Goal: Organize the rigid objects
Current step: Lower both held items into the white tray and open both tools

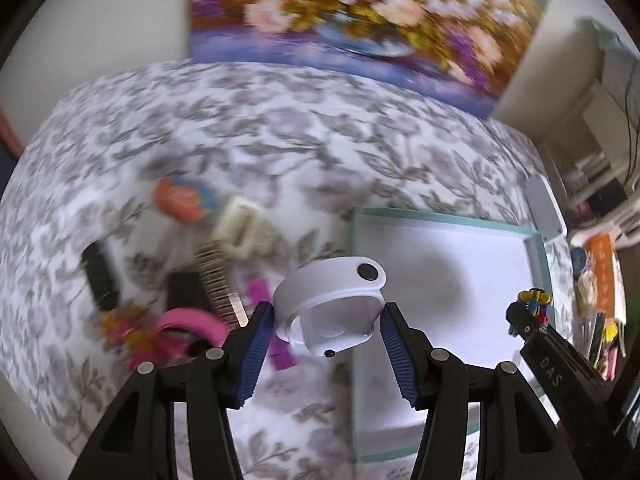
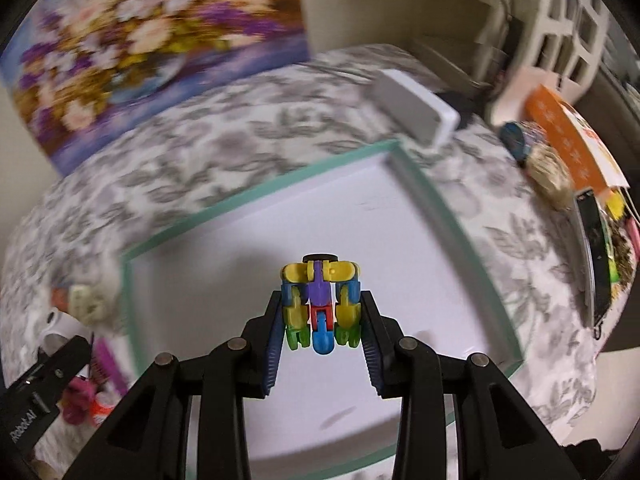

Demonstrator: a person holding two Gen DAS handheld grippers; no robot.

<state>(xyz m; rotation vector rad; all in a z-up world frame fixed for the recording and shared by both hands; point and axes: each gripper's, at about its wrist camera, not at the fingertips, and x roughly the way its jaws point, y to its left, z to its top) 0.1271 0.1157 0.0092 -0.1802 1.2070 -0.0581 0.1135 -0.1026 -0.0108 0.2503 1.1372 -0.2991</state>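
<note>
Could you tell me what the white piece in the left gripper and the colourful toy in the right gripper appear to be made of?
The white piece looks like moulded plastic, smooth with a soft sheen, thin curved walls and a dark round button. The colourful toy seems to be glossy hard plastic: separate yellow, blue, green, red and purple links that look snapped together. Neither appears to deform under the fingers.

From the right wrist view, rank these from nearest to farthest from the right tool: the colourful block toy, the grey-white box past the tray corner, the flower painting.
1. Colourful block toy: clamped in the right tool, over the tray.
2. Grey-white box: on the bedspread just past the tray's far right corner.
3. Flower painting: far left, against the wall.
</note>
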